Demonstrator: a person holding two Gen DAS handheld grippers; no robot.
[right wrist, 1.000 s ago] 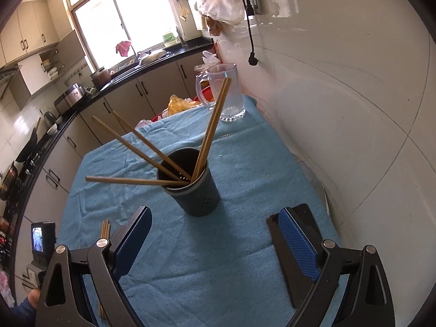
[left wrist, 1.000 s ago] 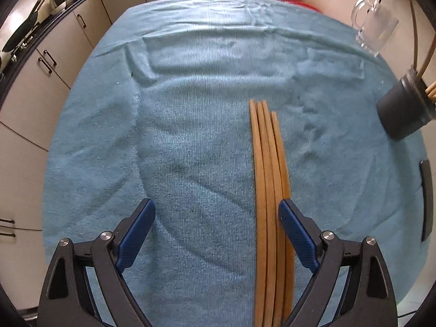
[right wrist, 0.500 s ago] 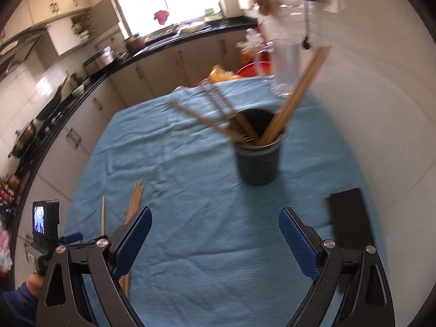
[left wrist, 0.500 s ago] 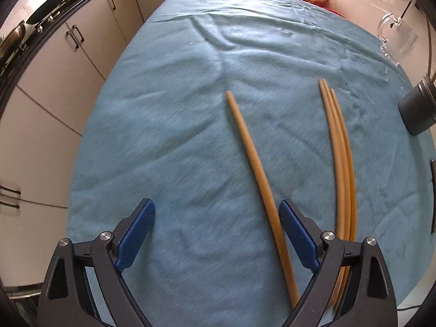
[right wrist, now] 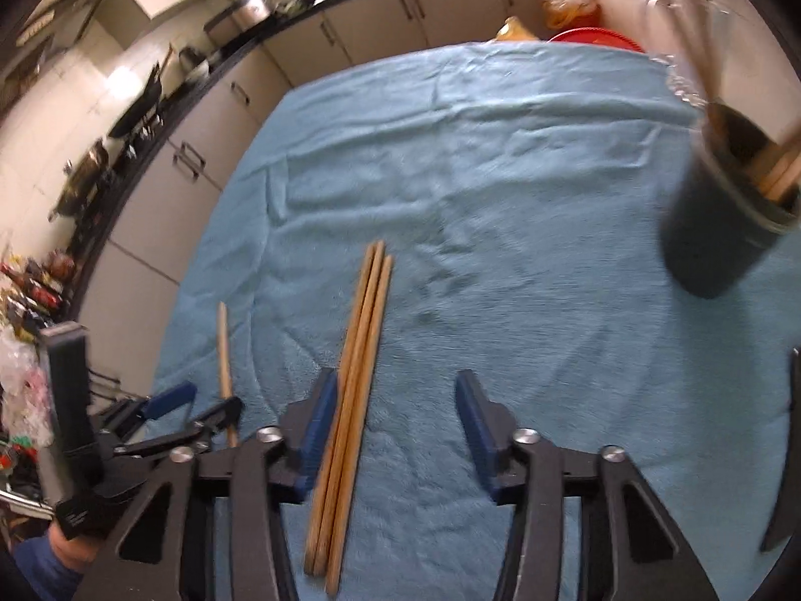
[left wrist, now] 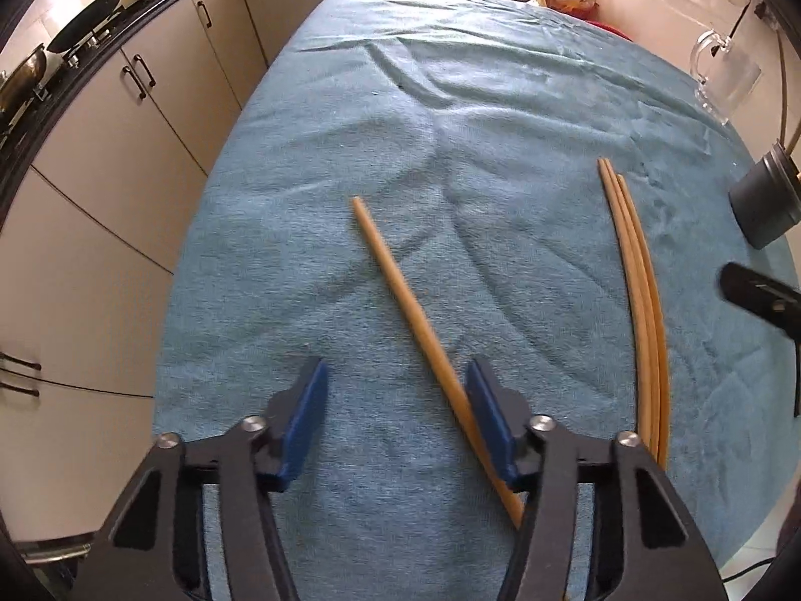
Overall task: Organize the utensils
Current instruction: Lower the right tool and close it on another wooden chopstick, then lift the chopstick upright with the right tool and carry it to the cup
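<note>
Nearest the left wrist camera, the left gripper (left wrist: 395, 418) was seen with its blue-padded fingers (left wrist: 300, 425) apart, having just been closing. A single wooden chopstick (left wrist: 400, 295) lay slanted on the blue towel-covered worktop (left wrist: 450, 115), its near end passing between the fingers, close against the right-hand pad; whether the pad touched it could not be told. The opposite pad stood clear of it, so nothing was clamped.

In the right wrist view, the right gripper (right wrist: 390, 430) was likewise seen with its fingers (right wrist: 478, 430) parted after just closing. A bundle of three wooden chopsticks (right wrist: 358, 365) lay side by side on the cloth, running between the fingers just beside the left-hand pad, with the right-hand pad well apart from them. These were not gripped either.

To the left in that view, the left gripper and the lone chopstick (right wrist: 224, 350) were visible, with a blue sleeve (right wrist: 35, 571) at the lower edge.

Farther off to the right, a dark cylindrical utensil holder (right wrist: 721, 230) stood on the cloth with more chopsticks in it. Beyond it a clear glass mug (left wrist: 723, 75) was placed near the wall. Cream kitchen cabinets (left wrist: 165, 100) were seen at the back.
</note>
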